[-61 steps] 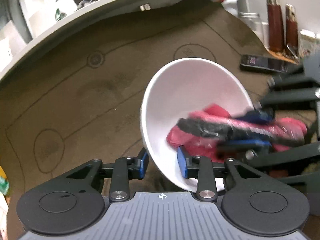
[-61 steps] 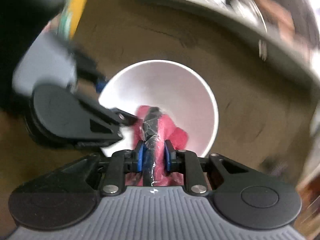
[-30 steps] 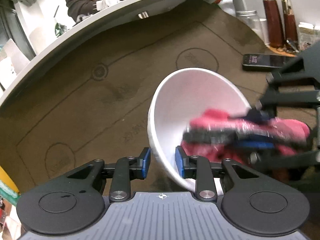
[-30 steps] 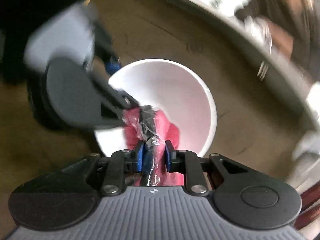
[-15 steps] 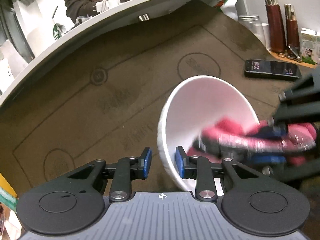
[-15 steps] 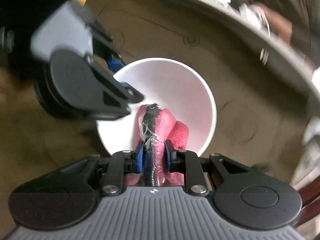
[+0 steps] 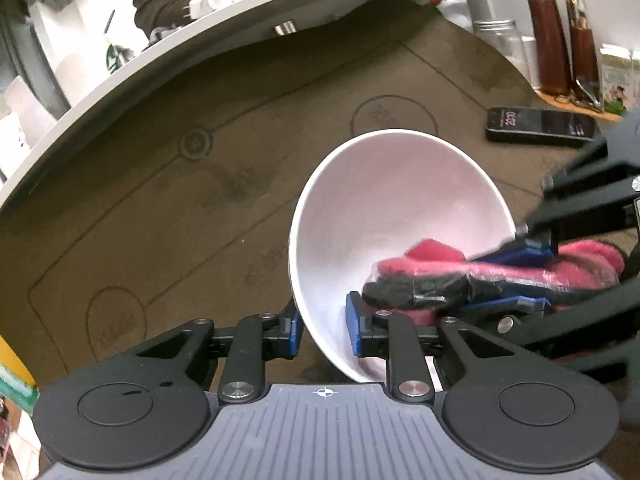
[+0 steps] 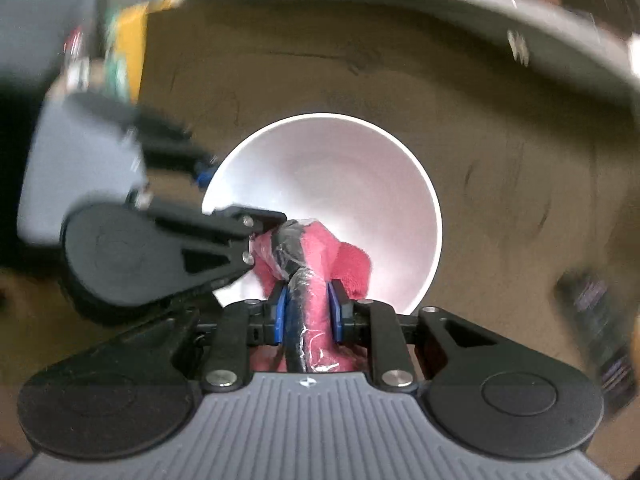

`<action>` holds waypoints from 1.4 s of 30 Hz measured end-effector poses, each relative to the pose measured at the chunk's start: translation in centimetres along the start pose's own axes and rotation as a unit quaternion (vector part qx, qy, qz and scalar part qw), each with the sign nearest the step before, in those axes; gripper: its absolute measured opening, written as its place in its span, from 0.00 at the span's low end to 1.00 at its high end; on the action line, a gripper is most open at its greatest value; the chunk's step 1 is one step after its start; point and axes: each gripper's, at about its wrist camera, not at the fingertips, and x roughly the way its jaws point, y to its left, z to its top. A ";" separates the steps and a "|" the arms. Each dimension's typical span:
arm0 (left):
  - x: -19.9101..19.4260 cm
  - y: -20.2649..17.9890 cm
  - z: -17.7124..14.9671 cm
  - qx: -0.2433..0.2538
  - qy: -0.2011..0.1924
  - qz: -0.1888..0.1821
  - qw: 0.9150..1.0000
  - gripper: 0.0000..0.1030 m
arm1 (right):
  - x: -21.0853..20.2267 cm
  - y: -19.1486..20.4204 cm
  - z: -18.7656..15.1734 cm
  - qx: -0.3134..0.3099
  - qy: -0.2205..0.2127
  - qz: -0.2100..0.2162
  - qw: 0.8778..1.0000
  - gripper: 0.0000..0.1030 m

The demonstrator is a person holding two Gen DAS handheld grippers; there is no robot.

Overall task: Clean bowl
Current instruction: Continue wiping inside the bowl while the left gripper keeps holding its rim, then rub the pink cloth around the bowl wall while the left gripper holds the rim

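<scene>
On the brown mat, the left gripper (image 7: 322,330) pinches the smooth white bowl's (image 7: 400,200) rim – light, slippery-looking – while the right gripper (image 8: 307,312) clamps a soft pink cloth (image 8: 320,256).

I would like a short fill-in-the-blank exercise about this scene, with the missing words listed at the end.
1. The left gripper pinches the rim of the white ____.
2. The right gripper is shut on a cloth whose colour is ____.
3. The cloth is pressed against the ____ of the bowl, not its outside.
4. On the brown mat beyond the bowl lies a black ____, its screen lit.

Missing words: bowl; pink; inside; phone
</scene>
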 end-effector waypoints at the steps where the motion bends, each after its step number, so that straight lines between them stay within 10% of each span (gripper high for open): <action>1: 0.0 -0.1 0.0 0.001 0.000 -0.001 1.000 0.23 | 0.0 0.5 -0.1 -0.024 -0.001 -0.018 1.000 0.21; 5: -0.1 -0.2 0.1 0.008 0.001 0.000 1.000 0.23 | -0.6 3.3 -1.6 -0.214 -0.050 -0.175 0.960 0.20; 12: 0.0 0.3 0.0 -0.003 0.001 -0.009 1.000 0.25 | 0.0 -1.0 0.2 -0.027 -0.002 0.009 1.000 0.21; 23: -0.1 0.4 -0.5 -0.042 -0.003 -0.007 0.999 0.30 | 0.6 -3.4 -0.9 0.214 -0.001 0.145 0.966 0.21; 31: -0.1 0.5 -1.0 -0.035 0.002 -0.023 0.999 0.27 | -0.1 1.0 -0.9 -0.039 -0.003 -0.011 0.999 0.21; 36: -0.1 0.5 -0.9 -0.034 0.004 -0.025 0.999 0.26 | -1.0 3.8 -2.2 -0.239 -0.057 -0.185 0.951 0.21; 42: 0.1 1.1 -0.4 -0.028 0.000 -0.023 0.999 0.29 | -0.8 0.5 -0.9 -0.082 -0.003 -0.025 0.996 0.21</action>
